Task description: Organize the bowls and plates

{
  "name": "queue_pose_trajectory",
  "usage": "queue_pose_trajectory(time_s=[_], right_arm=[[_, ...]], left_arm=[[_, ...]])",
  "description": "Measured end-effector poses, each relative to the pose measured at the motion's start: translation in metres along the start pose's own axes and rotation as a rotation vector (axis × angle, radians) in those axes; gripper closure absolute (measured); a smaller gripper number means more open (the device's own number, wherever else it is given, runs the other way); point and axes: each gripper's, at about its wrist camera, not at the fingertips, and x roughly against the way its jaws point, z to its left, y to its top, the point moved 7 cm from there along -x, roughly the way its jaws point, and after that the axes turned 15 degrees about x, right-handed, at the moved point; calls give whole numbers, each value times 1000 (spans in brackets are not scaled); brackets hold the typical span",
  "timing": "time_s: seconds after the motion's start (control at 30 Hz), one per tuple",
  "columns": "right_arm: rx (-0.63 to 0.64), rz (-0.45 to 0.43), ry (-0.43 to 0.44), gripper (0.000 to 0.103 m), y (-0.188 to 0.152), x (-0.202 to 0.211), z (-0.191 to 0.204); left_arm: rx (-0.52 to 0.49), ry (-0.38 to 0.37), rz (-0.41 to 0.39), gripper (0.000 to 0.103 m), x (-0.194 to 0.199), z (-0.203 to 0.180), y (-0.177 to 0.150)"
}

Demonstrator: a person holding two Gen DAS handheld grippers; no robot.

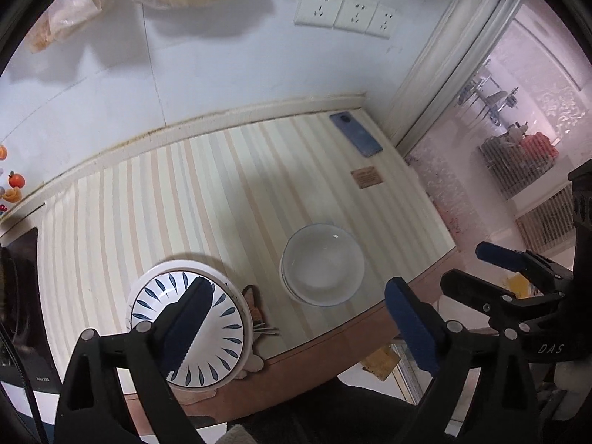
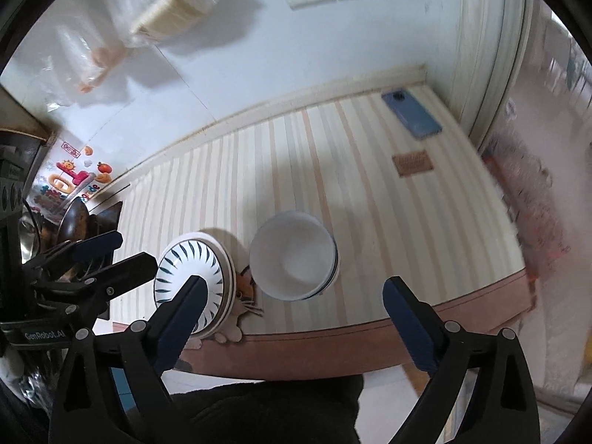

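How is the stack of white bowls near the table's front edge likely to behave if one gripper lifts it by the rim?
The white bowls look like glazed ceramic, so probably stiff, slippery against the pads and breakable if dropped. They appear nested, at least two rims showing, so likely heavy for their size, and a rim grip might lift only the top one. The table looks glossy, so a push would probably slide them.

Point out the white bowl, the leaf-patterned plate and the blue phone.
white bowl [image 1: 322,264]: left wrist view, inside bottom.
leaf-patterned plate [image 2: 188,262]: right wrist view, patterned face.
blue phone [image 1: 356,134]: left wrist view, middle of its back.
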Motion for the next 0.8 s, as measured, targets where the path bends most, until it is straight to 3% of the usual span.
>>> queue_pose_trajectory(time_s=[0.2, 0.4, 0.5, 0.8], right_arm=[[-14, -34, -12, 4, 4, 20, -2], [-60, 2, 27, 4, -1, 2, -14], [-77, 36, 55, 4, -6, -20, -21], [-187, 183, 229, 3, -33, -125, -52]], left_arm=[[1, -31, -4, 3, 7, -5, 1], [7, 0, 26, 3, -19, -4, 2], [29, 17, 58, 3, -44, 3, 4], [128, 36, 256, 3, -145, 22, 2]])
